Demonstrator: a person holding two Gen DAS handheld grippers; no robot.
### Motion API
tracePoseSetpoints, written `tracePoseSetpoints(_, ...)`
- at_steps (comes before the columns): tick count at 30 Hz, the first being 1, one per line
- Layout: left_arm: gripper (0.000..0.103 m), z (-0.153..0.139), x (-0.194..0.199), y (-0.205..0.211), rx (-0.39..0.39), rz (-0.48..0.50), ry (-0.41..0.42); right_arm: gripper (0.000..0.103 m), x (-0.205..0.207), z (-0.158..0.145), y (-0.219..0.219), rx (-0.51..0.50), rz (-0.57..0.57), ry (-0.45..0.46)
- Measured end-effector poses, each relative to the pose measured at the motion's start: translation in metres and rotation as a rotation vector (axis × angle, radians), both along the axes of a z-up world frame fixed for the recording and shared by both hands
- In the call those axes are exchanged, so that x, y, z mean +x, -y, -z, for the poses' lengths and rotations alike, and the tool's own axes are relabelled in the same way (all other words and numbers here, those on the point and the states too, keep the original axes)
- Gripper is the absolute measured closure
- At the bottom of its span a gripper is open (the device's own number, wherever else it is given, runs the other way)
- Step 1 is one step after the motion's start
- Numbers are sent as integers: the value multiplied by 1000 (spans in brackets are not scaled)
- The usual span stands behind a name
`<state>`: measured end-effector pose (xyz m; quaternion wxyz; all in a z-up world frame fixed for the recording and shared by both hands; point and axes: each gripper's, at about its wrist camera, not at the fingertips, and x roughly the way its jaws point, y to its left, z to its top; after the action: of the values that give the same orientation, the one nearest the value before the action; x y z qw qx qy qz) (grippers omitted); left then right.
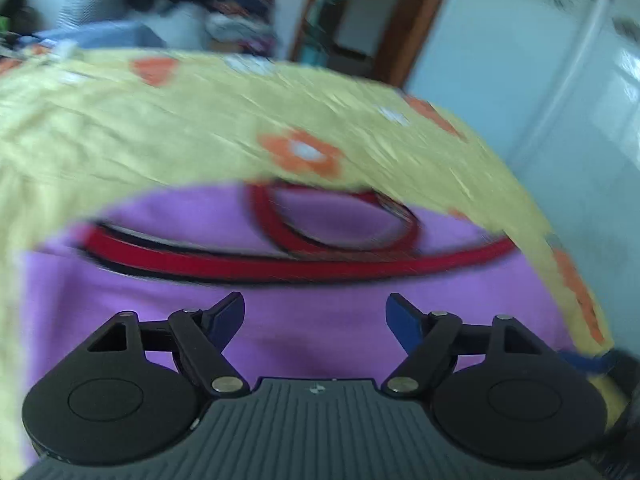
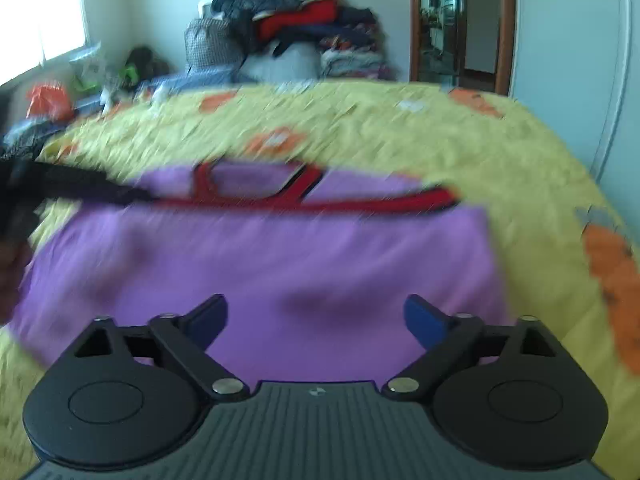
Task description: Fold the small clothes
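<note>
A small purple garment (image 1: 304, 320) with red trim (image 1: 304, 268) lies flat on a yellow bedspread (image 1: 160, 132). It also shows in the right wrist view (image 2: 280, 256), its red trim (image 2: 320, 200) along the far edge. My left gripper (image 1: 315, 314) is open and empty, close above the purple cloth. My right gripper (image 2: 316, 320) is open and empty, over the near part of the garment. Both views are blurred by motion.
The yellow bedspread (image 2: 440, 136) has orange flower prints. A pile of clothes and bags (image 2: 296, 32) stands at the far side by the wall. A doorway (image 2: 460, 20) and a white wardrobe (image 2: 580, 60) are on the right. A dark object (image 2: 24, 188) enters from the left.
</note>
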<state>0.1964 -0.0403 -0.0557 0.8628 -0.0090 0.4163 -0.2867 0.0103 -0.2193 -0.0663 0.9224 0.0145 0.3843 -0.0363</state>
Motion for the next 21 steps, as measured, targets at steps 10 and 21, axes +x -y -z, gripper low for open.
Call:
tracePoseSetpoints(10, 24, 14, 2, 11, 142, -58, 67, 2, -63, 17, -18, -30, -64, -103)
tracePoseSetpoints(21, 16, 23, -49, -62, 181, -85, 83, 0, 23, 4, 38, -15, 127, -45)
